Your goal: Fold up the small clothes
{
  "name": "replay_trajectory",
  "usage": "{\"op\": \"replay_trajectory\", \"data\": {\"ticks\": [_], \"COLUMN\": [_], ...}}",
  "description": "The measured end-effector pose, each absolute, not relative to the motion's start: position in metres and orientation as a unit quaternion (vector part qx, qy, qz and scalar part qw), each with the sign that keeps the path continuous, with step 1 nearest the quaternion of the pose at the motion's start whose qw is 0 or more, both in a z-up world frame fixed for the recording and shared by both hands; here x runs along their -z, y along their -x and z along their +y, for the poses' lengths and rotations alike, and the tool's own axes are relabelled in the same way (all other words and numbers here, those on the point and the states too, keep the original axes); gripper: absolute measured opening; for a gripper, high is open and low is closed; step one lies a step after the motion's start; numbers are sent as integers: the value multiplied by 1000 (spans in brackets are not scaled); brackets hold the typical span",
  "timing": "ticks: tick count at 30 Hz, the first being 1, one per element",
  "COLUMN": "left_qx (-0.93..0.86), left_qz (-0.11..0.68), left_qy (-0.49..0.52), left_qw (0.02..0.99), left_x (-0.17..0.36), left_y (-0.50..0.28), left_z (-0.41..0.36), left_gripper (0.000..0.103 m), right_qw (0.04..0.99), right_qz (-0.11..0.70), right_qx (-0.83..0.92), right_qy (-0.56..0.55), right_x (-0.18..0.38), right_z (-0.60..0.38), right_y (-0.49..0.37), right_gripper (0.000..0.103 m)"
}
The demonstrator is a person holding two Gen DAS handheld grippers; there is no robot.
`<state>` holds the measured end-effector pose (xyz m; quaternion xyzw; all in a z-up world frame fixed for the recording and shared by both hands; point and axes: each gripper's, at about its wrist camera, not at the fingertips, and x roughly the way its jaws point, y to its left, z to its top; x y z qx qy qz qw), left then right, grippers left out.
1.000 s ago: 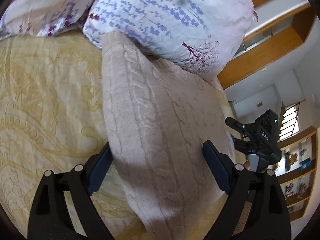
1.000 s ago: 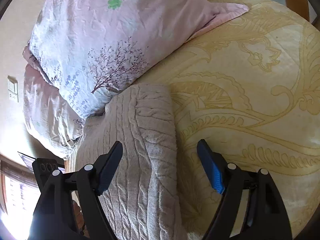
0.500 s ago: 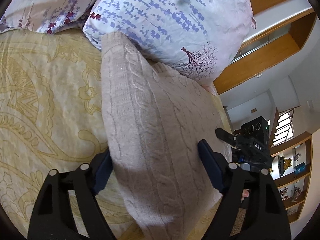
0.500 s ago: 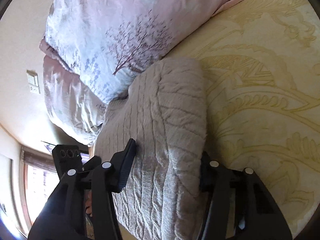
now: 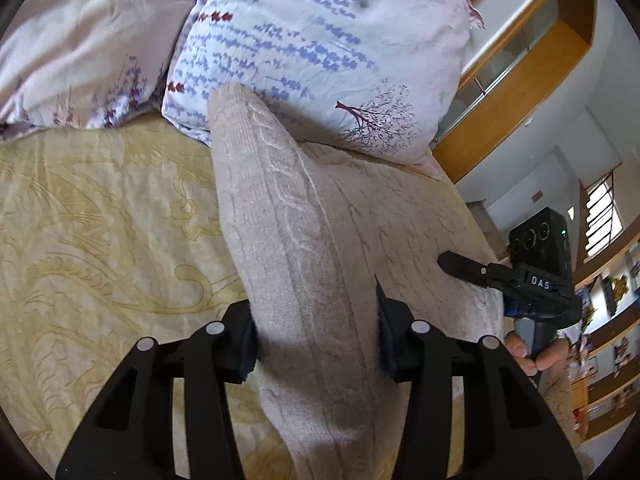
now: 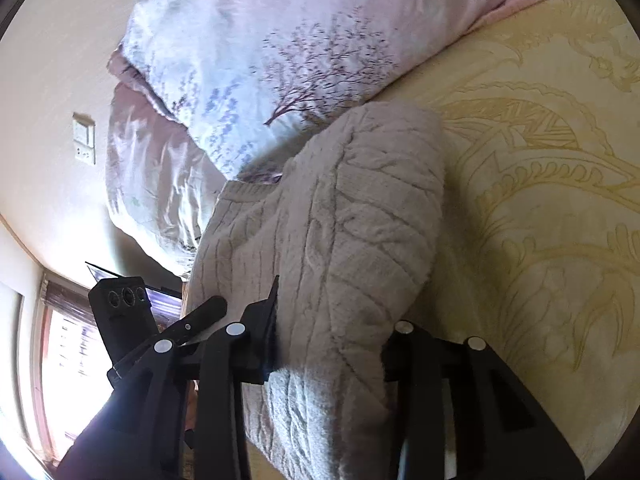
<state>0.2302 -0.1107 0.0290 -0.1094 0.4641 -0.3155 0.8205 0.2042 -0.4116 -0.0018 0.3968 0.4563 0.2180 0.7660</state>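
Beige cable-knit wool fills the left wrist view: the sweater point(image 5: 320, 240) lies on the yellow patterned bedspread point(image 5: 100, 220), its long axis running straight away from the left gripper point(image 5: 316, 332) toward the flowered pillow point(image 5: 320, 48), where its far end touches. Its raised left fold sits between the two jaws, which are closing; the blue pads already press the wool on either side. The gripper points steeply down along that fold, so any lift would, I judge, carry the near end up and over toward the pillow. At the right edge the right gripper point(image 5: 464, 266) comes in sideways over the sweater's other edge, held by a hand point(image 5: 532, 354); each gripper is nearest its own side.

In the right wrist view the sweater point(image 6: 340, 220) again stretches away from the camera toward the pillow point(image 6: 280, 52), bedspread point(image 6: 540, 160) to the right. Its thick right-hand fold bulges between the jaws of the right gripper point(image 6: 332, 336), which are closing and already pinch it. This gripper tilts down more gently. The left gripper point(image 6: 192, 316) shows low on the left, beside the same near end.
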Motion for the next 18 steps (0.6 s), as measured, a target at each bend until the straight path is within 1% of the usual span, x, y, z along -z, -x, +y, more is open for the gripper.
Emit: {"op": "replay_trajectory", "data": {"ticks": [4,9,15,18], "left_qx": [312,305,275,254], "left_qz": [457,451,423,416], "left_qy": [98,104,134,157], "left_qw": [827,832,853,859], "left_x": [-34,-41,-60,-61], "left_y": [-220,-209,-207,-213], "left_z": [-103,-70,-4,34], "left_gripper": [46,45,45,46], "right_qw": [771,784,813,821], "right_qz": [453,449,421,417], "right_qx": [-220,-233,-271,-280], "right_qy": [-390,-360,-296,-272], "right_x": [-6,-23,-48,-44], "right_z": [-400,-366,-301,-268], "right_y": [-196,-194,-212,-226], "right_gripper": [34,33,32,32]}}
